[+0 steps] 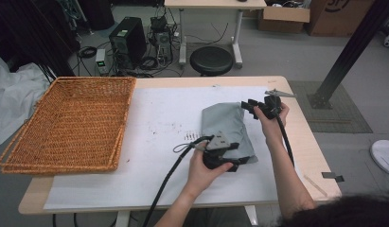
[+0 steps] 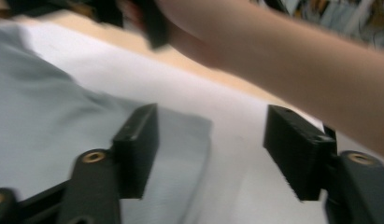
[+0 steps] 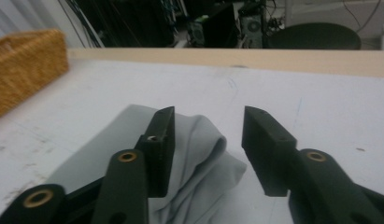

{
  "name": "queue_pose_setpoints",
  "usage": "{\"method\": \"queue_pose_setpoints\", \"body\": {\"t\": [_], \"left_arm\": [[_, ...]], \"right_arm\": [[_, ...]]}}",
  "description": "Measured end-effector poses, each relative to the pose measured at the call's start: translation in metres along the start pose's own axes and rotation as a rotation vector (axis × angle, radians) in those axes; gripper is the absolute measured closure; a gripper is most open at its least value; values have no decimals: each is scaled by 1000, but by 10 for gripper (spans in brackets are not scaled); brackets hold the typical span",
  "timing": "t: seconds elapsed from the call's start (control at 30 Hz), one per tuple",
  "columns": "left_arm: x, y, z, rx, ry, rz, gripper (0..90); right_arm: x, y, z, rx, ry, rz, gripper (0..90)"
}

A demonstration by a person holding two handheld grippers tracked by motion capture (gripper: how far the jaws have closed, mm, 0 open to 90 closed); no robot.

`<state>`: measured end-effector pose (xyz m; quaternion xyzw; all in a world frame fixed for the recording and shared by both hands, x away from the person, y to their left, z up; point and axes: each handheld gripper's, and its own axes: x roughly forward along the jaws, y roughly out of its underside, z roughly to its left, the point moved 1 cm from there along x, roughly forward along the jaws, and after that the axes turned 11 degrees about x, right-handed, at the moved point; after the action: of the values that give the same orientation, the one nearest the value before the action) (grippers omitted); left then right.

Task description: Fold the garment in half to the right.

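A wicker basket [image 1: 69, 124] sat at the table's nine o'clock side, well apart from the work, as a person folded a grey cloth [image 1: 227, 126] on the white sheet [image 1: 149, 142] covering the table [image 1: 303, 137]. The cloth lay folded right of centre, its long axis running from twelve to six o'clock in the high view. The left gripper [image 1: 232, 161] hovered at the cloth's six o'clock end, its jaws apart and holding nothing; in the left gripper view one jaw stood over the cloth's corner [image 2: 180, 140] and the other over bare sheet. The right gripper [image 1: 249, 106] waited at the cloth's one o'clock corner, jaws likewise apart and unclamped, with the rumpled fold [image 3: 203, 144] lying just beyond and below its left jaw in the right gripper view. Each gripper was close to its own end of the cloth, so the coming move appeared to turn on both closing on opposite ends along that long axis. A round black stool [image 1: 211, 60] stood beyond the table's twelve o'clock edge.
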<state>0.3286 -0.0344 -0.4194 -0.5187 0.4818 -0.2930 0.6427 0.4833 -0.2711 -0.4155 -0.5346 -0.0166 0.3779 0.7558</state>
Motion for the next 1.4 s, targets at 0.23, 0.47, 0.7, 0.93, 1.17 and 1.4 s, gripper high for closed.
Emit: {"method": "queue_pose_setpoints", "body": {"t": [0.23,0.47,0.7,0.93,1.17,1.4], "left_arm": [[-47,11,46,-91,-241,-35,215],[-56,32,63,-156,-272,-4,188],[-41,33,56,-165,-220,-16,192],[-36,34,55,-170,-195,-17,203],[-36,36,54,-158,-171,-1,204],[-35,38,52,-148,-155,23,212]], "right_arm": [[-33,11,15,-18,-48,-20,459],[-57,46,25,-63,-39,-6,509],[-18,25,20,-114,12,-13,622],[14,21,10,-78,71,25,642],[23,17,2,-115,118,41,883],[29,18,-1,-165,170,98,754]]}}
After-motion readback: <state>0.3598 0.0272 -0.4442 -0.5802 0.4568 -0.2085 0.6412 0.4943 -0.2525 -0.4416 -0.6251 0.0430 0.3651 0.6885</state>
